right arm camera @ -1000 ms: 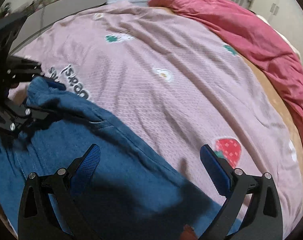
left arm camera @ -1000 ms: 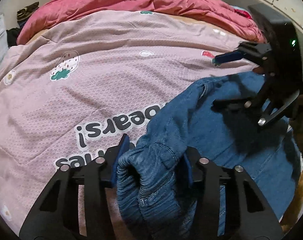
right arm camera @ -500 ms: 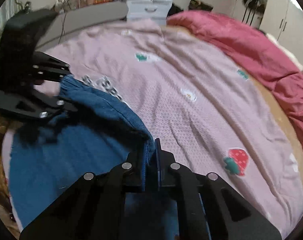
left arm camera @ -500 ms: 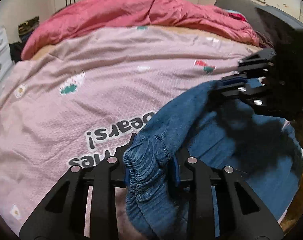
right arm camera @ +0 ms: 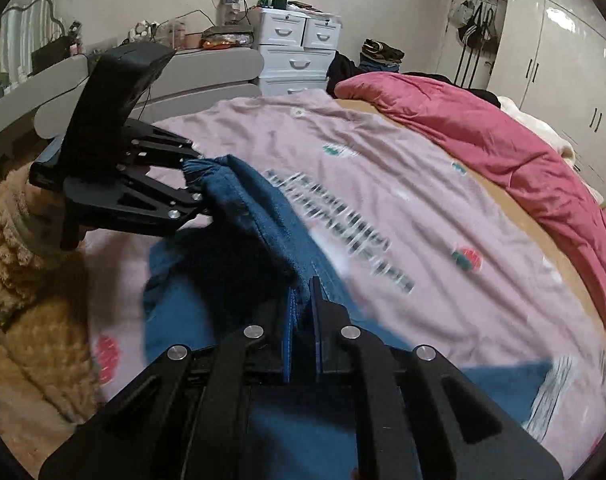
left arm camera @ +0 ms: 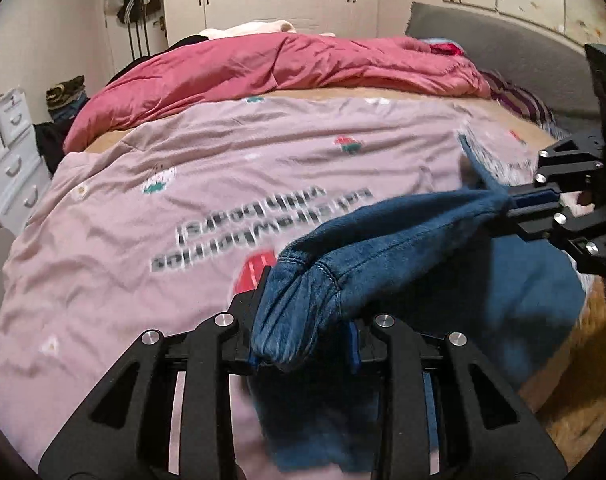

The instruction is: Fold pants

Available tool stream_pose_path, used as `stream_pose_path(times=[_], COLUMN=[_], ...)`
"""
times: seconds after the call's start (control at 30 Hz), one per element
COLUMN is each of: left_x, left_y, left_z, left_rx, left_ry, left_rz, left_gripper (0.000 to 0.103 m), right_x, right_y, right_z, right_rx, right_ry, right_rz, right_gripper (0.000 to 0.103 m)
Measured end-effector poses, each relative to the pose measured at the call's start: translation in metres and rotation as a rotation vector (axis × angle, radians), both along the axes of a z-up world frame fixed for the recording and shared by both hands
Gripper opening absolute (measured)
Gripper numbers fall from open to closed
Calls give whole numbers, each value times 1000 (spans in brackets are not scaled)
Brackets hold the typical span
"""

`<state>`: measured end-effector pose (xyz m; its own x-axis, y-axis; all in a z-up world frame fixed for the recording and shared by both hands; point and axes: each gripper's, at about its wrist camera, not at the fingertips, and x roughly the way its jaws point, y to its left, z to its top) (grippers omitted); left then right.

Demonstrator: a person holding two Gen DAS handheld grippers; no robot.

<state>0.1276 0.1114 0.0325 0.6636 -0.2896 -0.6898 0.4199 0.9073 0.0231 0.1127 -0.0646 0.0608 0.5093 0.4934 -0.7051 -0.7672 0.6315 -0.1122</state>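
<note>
Pants (left arm camera: 403,248): blue denim, lower centre to right of frame, one edge lifted off bed, rest lying on pink blanket (left arm camera: 183,184). Left claw (left arm camera: 303,344): pinching bunched thick edge, bottom centre. Right claw (right arm camera: 301,320): pressed together on thin edge of same fabric, bottom centre in its own view. Fabric hangs stretched between both claws. Red duvet (left arm camera: 263,68) heaped at far side of bed. Step judged: carrying lifted edge over for fold. Next move calls for both claws travelling level, edges aligned, then lowering.
</note>
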Motion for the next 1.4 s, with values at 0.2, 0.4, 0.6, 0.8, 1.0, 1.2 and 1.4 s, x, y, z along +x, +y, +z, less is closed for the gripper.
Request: stream_pose_path(times=[0.2,0.4,0.6,0.8,1.0,1.2,1.4], left_x=[-39,-56,-70,-82,-83,-54,-51], left_y=[-8,-3,10,62,46,-30,-37], left_z=[-27,-41,-34,-12,23,-23,-64], left_rx=[72,72,119,64,-191,-140,-39], left_ry=[58,83,57,87,73,204,251], left_rz=[-2,24,61,174,121,-5,37], left_gripper=[25,27,62,63,58,49,42], right_x=[-54,-77,-69,-69,-74,-85,-69], right_y=[7,21,24,29,45,10,-51], right_z=[-45,-75,-76,-80,-93,-58,-33], right_rx=[-22,-1,84,140,117,210,241], right_ry=[98,157,194,250,266,244,167], right_rz=[-23,-64,-85,-56,-37,-66,-287], right_gripper=[10,18,26,26,40,40,53])
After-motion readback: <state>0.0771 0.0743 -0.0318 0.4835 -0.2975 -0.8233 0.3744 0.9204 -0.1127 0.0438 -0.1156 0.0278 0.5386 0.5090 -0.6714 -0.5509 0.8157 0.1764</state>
